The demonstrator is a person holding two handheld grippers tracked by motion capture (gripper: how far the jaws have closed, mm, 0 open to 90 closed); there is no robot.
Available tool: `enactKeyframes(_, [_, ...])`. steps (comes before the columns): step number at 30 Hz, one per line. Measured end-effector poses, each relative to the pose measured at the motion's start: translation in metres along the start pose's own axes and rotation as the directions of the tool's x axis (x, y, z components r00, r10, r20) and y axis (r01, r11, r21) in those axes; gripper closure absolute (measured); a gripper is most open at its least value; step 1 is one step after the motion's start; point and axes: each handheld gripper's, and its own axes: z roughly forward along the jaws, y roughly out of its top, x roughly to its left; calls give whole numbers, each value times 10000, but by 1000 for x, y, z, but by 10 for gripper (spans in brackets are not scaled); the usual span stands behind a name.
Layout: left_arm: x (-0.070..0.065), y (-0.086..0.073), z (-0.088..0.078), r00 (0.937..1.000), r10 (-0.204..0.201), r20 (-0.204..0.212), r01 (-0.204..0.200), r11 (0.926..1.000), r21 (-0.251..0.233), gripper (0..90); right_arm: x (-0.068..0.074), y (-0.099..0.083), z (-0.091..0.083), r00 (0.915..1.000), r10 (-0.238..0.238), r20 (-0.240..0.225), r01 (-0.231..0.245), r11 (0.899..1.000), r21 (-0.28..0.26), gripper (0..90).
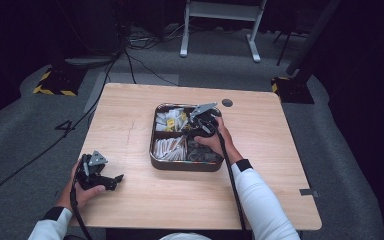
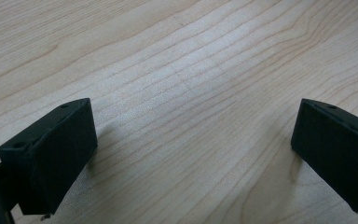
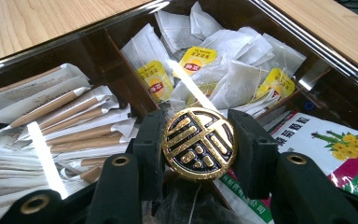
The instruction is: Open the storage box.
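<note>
A dark four-part tray (image 1: 180, 165) stands in the middle of the wooden table (image 1: 130, 115). At the tray's centre is a round black-and-gold knob (image 3: 199, 143), and my right gripper (image 3: 199, 154) is shut on it, one black pad pressing each side. From above, that gripper (image 1: 202, 122) reaches down into the tray from the near right. My left gripper (image 1: 111, 180) rests low over the table's front left corner. Its jaws (image 2: 193, 135) stand wide apart over bare wood with nothing between them.
The tray's compartments hold tea bags with yellow tags (image 3: 223, 70), paper-wrapped sticks (image 3: 60, 121) and flower-printed sachets (image 3: 335, 144). A dark round cap (image 1: 227, 102) sits in the tabletop behind the tray. Cables and a white stand (image 1: 220, 20) lie on the floor beyond.
</note>
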Motion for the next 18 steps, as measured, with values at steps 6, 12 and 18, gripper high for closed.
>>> enactKeyframes(6, [0, 0, 0, 10000, -3, -6, 3, 10000, -5, 5, 4, -2, -3, 10000, 48, 81, -48, 10000, 31, 587])
enactKeyframes(12, [0, 0, 0, 10000, -3, -5, 3, 10000, -7, 5, 7, -3, -4, 9997, 123, 189, -124, 9999, 50, 588])
enactKeyframes(18, [0, 0, 0, 10000, -4, 2, 4, 10000, -8, 5, 8, -3, -5, 9996, 56, 267, -56, 10000, 5, 588])
